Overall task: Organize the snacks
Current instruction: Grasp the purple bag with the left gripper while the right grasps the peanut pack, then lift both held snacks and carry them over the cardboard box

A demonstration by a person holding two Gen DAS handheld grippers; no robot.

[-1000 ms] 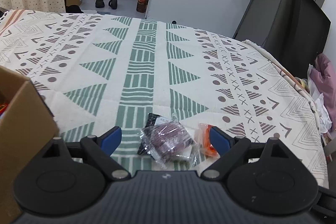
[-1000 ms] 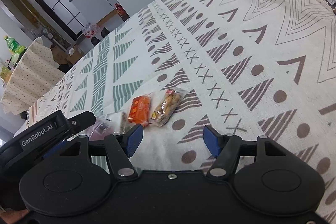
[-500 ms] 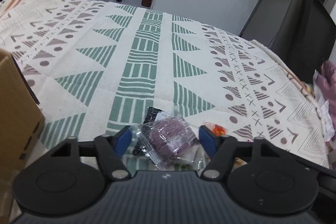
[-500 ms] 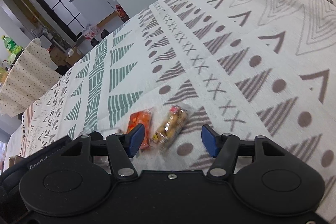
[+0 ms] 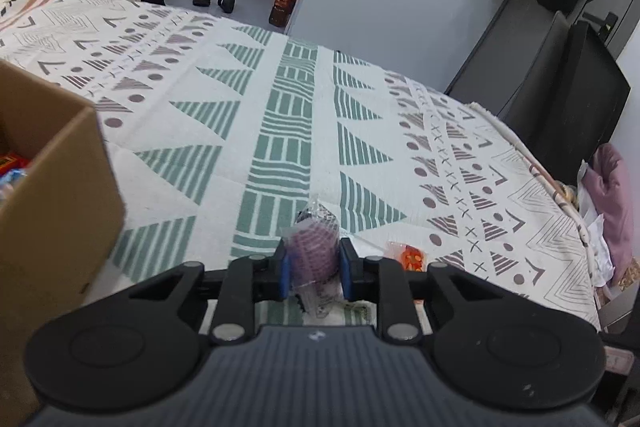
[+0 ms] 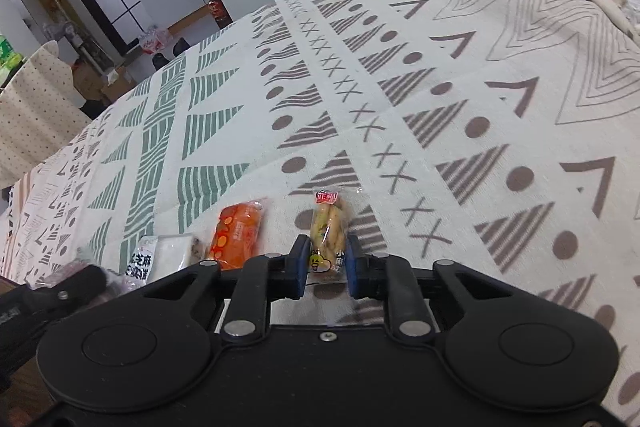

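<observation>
While both grippers' fingers clamp a purple snack [image 5: 314,247] and a yellow snack [image 6: 329,233], the box [image 5: 60,195] waits and an orange packet [image 6: 237,233] remains.

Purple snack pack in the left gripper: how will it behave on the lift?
Probably light and soft: the purple snack pack is a thin clear wrapper around a rounded ribbed piece, and the left gripper is shut on its middle. The loose wrapper ends will likely flop and crinkle. The glossy film may slip a little between the pads, and a hard squeeze could crush the contents.
</observation>
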